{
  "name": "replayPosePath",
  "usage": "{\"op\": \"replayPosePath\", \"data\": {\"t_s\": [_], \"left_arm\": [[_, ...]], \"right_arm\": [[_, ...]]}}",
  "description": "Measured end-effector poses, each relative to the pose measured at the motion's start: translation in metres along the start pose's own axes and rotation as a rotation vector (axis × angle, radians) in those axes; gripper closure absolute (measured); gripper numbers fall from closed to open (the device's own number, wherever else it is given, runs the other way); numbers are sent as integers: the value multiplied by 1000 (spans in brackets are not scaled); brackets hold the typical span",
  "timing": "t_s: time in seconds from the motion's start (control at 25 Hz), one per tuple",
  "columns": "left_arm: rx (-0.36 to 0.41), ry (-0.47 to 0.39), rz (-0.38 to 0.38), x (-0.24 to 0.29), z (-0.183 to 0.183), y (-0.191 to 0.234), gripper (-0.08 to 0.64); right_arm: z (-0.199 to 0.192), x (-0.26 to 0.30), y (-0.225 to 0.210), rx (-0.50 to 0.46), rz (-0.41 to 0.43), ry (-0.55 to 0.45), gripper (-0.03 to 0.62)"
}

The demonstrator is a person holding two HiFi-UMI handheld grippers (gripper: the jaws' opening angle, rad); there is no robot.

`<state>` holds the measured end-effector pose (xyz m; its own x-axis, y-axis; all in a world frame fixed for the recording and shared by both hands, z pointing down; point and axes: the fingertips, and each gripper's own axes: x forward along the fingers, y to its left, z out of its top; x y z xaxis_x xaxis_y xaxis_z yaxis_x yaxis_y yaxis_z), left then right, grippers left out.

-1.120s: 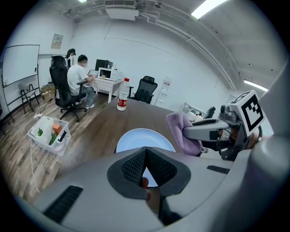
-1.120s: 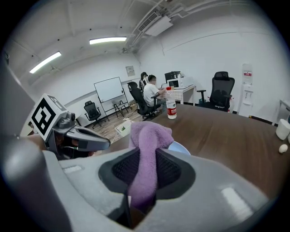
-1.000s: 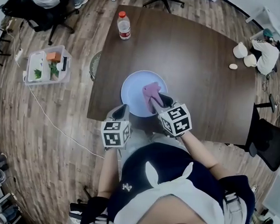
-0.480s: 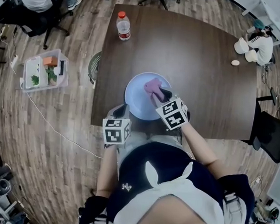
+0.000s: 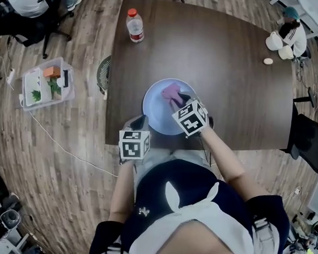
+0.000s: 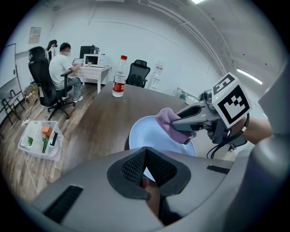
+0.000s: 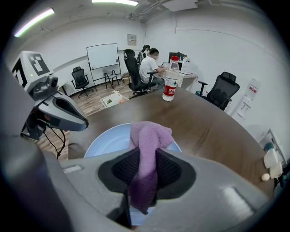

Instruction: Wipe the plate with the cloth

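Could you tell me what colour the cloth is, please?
Purple cloth, clearest in right gripper view.

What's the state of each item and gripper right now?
plate: flat on the table, near edge, right way up.
cloth: bunched, pinched in the right gripper, over the plate; contact unclear.
bottle: upright, capped, at the far side.
right gripper: shut on the cloth.
left gripper: tips together, nothing clearly held, by the plate's near rim.
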<state>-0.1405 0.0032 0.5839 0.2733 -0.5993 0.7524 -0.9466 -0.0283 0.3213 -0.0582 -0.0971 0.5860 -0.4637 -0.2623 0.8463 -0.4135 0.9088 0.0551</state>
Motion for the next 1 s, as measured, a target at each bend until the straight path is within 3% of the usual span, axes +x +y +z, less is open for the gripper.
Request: {"op": "replayPosePath", "data": {"t_s": [1.0], "left_arm": [[57,163,3,42,-26,14,557]], "right_arm": [[-11,47,-14,27,-33,110,485]]}}
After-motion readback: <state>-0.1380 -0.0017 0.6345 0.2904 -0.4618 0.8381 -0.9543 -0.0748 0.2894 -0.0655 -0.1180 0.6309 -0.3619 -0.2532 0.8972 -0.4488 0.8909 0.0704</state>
